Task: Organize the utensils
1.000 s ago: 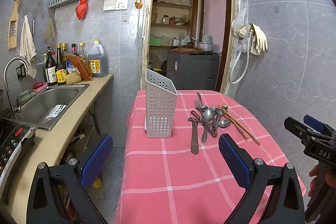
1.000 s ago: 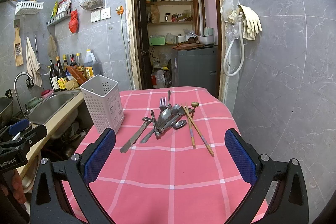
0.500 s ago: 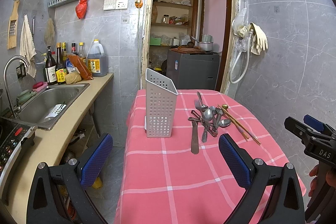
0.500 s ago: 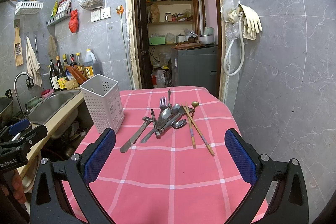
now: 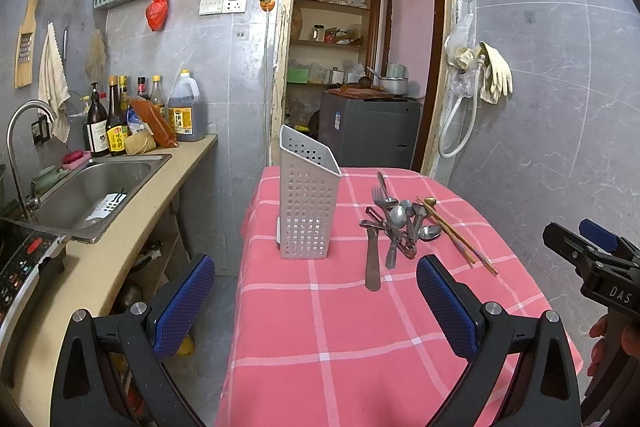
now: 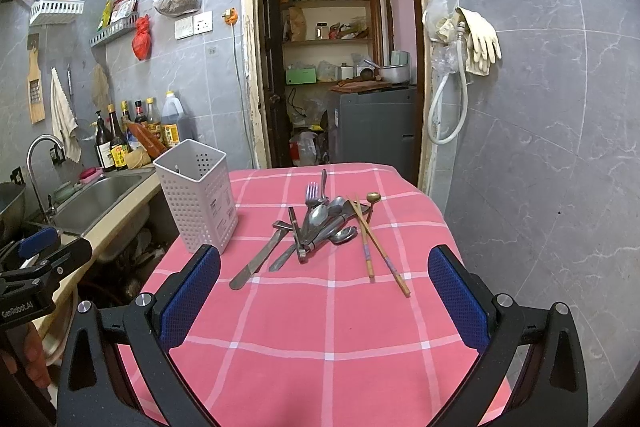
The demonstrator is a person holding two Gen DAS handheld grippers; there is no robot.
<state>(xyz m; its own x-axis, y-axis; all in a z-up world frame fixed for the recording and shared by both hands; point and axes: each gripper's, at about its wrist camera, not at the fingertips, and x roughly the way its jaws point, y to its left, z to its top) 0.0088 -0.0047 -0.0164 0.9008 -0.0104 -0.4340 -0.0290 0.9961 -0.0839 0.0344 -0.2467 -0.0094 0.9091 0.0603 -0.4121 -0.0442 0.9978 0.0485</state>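
A: Where are the utensils placed relative to the white perforated caddy (image 5: 307,203)?

B: On the pink checked tablecloth (image 5: 340,327), just right of the caddy, a tangled pile is seen: a flat knife (image 5: 372,261) nearest it, then forks and spoons (image 5: 400,223), then wooden chopsticks (image 5: 460,239) farthest from it.

A: How are they expected to handle?

B: The steel pieces are judged stiff, light and slippery; a handle end lying free of the pile is best taken. The thin chopsticks may roll.

A: And the grippers?

B: The left gripper (image 5: 316,301) is held spread wide, empty, short of the caddy. The right gripper (image 6: 324,301) is likewise wide and empty.

A: What is shown by one view only?

B: The caddy's open, empty top (image 6: 190,159) and its label are shown only by the right wrist view.
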